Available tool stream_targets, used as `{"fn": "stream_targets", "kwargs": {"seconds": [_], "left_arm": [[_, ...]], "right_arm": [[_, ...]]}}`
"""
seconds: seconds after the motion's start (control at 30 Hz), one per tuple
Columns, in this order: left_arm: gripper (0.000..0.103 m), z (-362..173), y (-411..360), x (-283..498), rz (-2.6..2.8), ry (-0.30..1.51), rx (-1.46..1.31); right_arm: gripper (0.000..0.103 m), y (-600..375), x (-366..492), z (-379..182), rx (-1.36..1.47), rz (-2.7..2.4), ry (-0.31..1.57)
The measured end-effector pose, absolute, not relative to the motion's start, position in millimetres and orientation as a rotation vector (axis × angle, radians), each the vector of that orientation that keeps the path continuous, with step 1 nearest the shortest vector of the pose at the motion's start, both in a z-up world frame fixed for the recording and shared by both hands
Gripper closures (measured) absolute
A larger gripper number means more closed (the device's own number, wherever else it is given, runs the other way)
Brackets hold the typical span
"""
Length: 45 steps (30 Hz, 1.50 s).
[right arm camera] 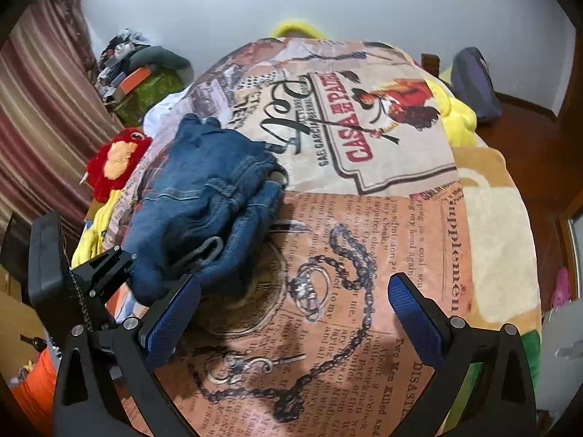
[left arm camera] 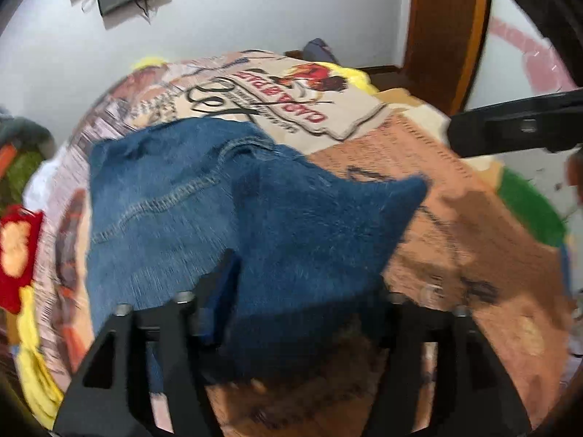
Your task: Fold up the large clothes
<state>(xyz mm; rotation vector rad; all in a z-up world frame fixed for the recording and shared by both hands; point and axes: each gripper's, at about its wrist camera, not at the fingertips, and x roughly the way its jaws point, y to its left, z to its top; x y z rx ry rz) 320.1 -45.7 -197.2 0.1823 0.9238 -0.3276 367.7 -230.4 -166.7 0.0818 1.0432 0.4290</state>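
Observation:
Blue denim jeans lie in a folded bundle on the left part of the printed bed cover. In the blurred left wrist view the jeans spread across the middle and drape between the wide-apart fingers of my left gripper. Its left pad shows beside the cloth; the right fingertip is hidden under denim, and I see no pinch. My right gripper stands open over the orange print to the right of the jeans, with nothing between its blue pads. One right finger shows at the left wrist view's right edge.
A red plush toy and a yellow blanket lie at the bed's edges. Clutter with a green bag sits by a striped curtain. A dark bag rests on the wooden floor, near a wooden door frame.

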Motion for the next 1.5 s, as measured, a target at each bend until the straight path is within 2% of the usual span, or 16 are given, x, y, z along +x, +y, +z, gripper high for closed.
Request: {"fn": "stream_targets", "kwargs": {"seconds": [0.2,0.37,0.47,0.73,0.93,1.03,1.33,1.5], "left_arm": [[0.028,-170,-25,295,-0.330,0.891,0.139],[0.021,-148,21,290,-0.228,0.836,0.092],[0.014,-145,51,296,-0.148,0.816,0.070],[0.014,-187,103,322,-0.026,0.930,-0.009],[0.012,-219,113,316,-0.059,0.991,-0.053],[0.009,-218,113,308,-0.054,0.971,-0.042],[0.010,-204,123,295,0.023,0.955,0.061],[0.010,-188,138,307,0.040,0.920,0.003]], "right_arm": [[0.001,-211,362,-149,0.078,0.466,0.998],[0.001,-182,364,-143,0.070,0.510,0.979],[0.001,-164,369,-148,0.068,0.531,0.993],[0.001,-116,390,-205,0.016,0.551,1.150],[0.001,-138,401,-240,0.046,0.520,1.229],[0.001,-161,403,-238,0.083,0.520,1.218],[0.001,-214,406,-206,0.033,0.311,1.094],[0.001,-216,418,-191,0.115,0.364,1.099]]}}
